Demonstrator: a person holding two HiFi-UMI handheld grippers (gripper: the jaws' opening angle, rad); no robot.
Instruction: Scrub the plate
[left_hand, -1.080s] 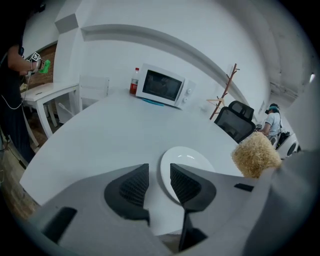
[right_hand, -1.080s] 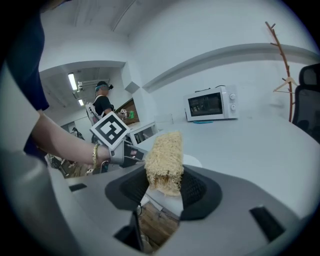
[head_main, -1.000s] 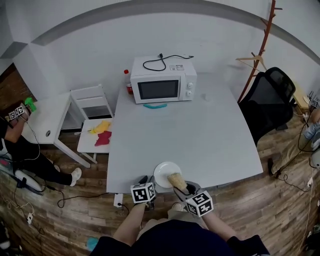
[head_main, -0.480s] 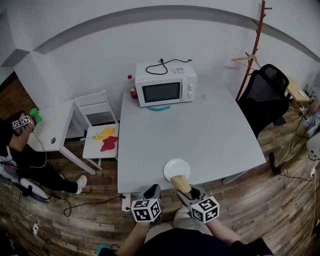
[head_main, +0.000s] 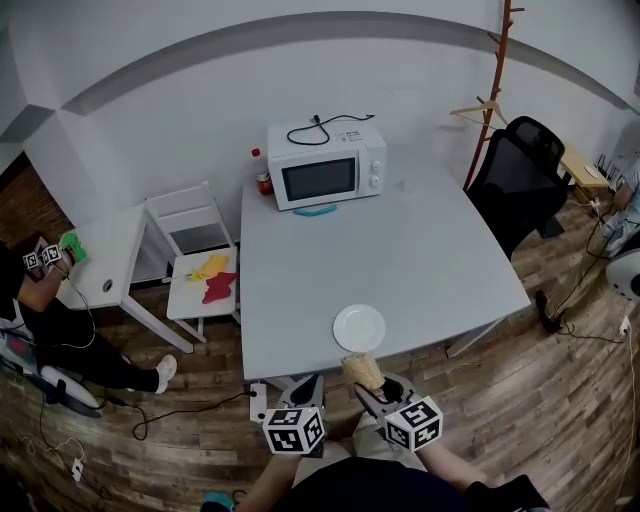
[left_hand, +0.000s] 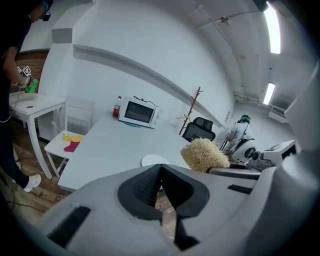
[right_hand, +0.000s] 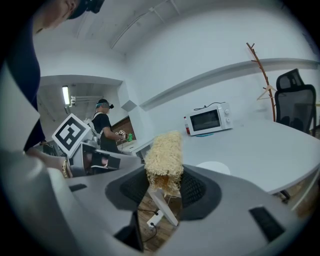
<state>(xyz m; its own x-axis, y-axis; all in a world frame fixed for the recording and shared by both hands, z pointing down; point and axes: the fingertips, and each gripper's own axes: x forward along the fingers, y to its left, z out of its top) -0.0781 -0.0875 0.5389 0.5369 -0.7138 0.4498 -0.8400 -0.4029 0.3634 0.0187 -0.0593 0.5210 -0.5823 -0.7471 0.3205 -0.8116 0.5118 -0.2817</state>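
Backing off the plate (head_main: 359, 328), left gripper (head_main: 309, 386) has just closed empty; right gripper (head_main: 372, 392) grips the scrubber (head_main: 361, 370). Steady the plate before scrubbing

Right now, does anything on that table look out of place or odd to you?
Only small things: the microwave has its power cord coiled loose on top, and the plate sits close to the near edge of the table. Nothing looks spilled or broken.
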